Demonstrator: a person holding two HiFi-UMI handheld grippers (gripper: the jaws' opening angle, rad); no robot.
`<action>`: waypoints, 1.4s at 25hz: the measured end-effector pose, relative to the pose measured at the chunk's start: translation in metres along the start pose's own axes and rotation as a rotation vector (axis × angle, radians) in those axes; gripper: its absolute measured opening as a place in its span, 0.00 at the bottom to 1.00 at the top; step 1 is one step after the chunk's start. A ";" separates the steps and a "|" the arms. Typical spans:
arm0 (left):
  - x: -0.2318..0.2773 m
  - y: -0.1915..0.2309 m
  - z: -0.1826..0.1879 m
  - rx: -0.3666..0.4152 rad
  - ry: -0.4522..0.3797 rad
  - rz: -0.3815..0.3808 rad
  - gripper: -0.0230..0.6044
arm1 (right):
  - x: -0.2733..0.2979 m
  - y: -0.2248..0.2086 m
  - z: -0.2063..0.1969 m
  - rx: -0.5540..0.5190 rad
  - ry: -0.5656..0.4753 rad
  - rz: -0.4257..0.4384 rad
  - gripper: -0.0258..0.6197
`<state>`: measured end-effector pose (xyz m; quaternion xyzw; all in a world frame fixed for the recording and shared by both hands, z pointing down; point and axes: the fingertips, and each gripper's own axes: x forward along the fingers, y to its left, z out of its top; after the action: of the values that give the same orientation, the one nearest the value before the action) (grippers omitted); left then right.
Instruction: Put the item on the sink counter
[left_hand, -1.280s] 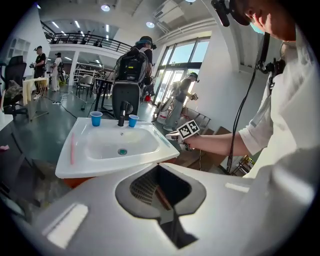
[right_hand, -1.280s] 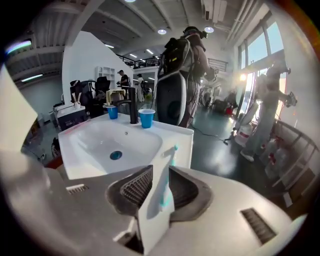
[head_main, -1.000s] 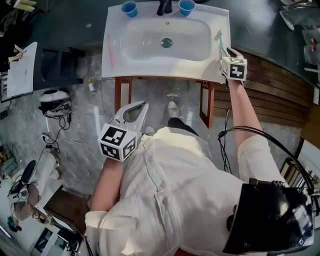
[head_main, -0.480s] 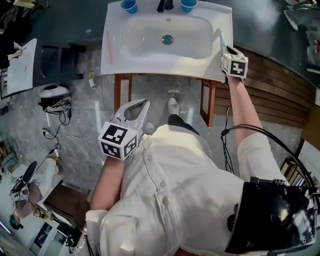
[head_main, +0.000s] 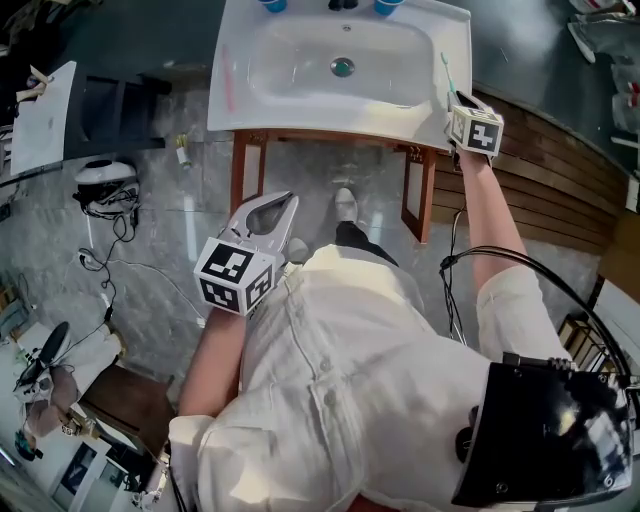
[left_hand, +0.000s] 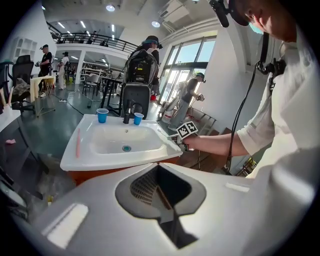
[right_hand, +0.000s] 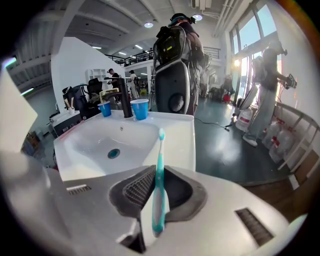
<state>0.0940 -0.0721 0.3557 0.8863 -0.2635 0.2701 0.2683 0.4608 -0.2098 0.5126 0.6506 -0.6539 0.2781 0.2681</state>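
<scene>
One toothbrush (right_hand: 159, 185): teal handle with a white stripe, pale bristle head; pinched low on the handle, head pointing toward the back of the basin (head_main: 300, 70); it is over the strip right of the basin; touching it or not, cannot tell
Right tongs (head_main: 458, 98): have just been closing; pads pressed on the toothbrush handle
Left tongs (head_main: 288, 206): tips together, nothing between; well in front of the basin, above the floor (head_main: 200, 200)
Tabletop (head_main: 455, 40): white; bare narrow strip right of the basin, outer edge close beside it
Left of the basin: pink stick (head_main: 224, 85) along that strip
Behind the basin: blue cup (right_hand: 104, 109) and second blue cup (right_hand: 141, 108) flank the dark faucet (right_hand: 125, 102)
</scene>
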 end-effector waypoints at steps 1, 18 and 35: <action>-0.003 0.000 -0.001 0.001 -0.004 -0.003 0.04 | -0.003 0.004 0.000 0.008 0.000 0.000 0.11; -0.095 0.009 -0.073 0.024 -0.040 -0.040 0.04 | -0.075 0.146 -0.050 0.024 0.007 0.063 0.11; -0.113 -0.008 -0.167 0.057 0.115 -0.175 0.04 | -0.121 0.322 -0.140 -0.062 0.041 0.189 0.11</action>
<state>-0.0382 0.0737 0.4016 0.8963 -0.1615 0.3037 0.2801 0.1385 -0.0257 0.5198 0.5714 -0.7151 0.2949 0.2740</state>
